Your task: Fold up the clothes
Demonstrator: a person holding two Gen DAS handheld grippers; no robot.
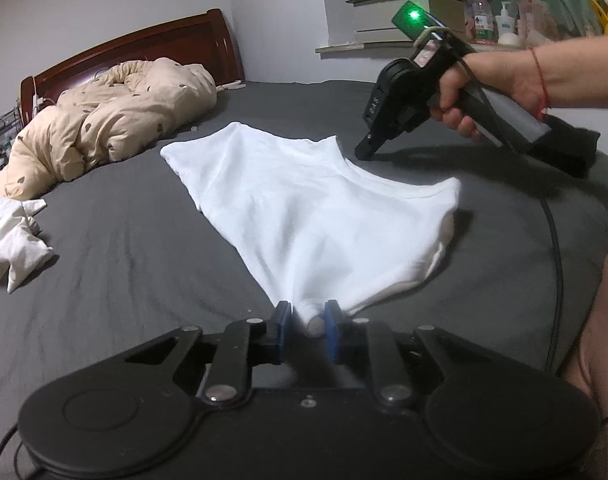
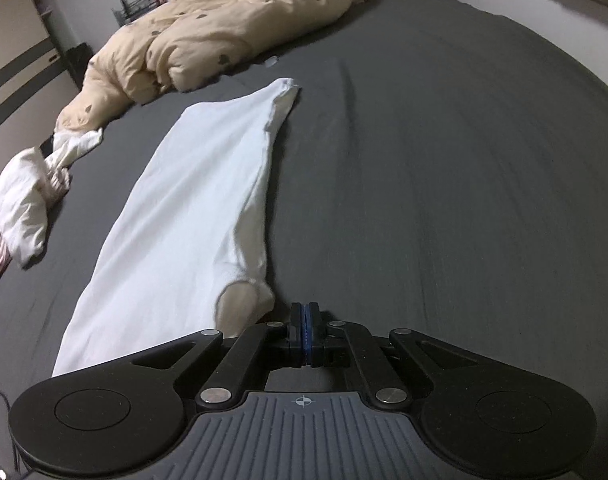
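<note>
left gripper [image 1: 308,314]: blue pads pinching a bunched near corner of the white garment [image 1: 304,200]
right gripper [image 2: 306,316]: pads pressed together, nothing between them, just right of the garment's near edge
garment: spread flat mid-bed on the grey sheet [image 1: 123,240]
far left: beige duvet [image 1: 115,120], crumpled
near left: another white cloth [image 1: 11,236]

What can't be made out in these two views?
- Left view: how much shirt the left gripper holds; its near end is bunched between the pads.
- Left view: right gripper tips, dark against the dark sheet.
- Right view: shirt's near corner, hidden by the right gripper's body.
- Left view: shelf items, too small.
</note>
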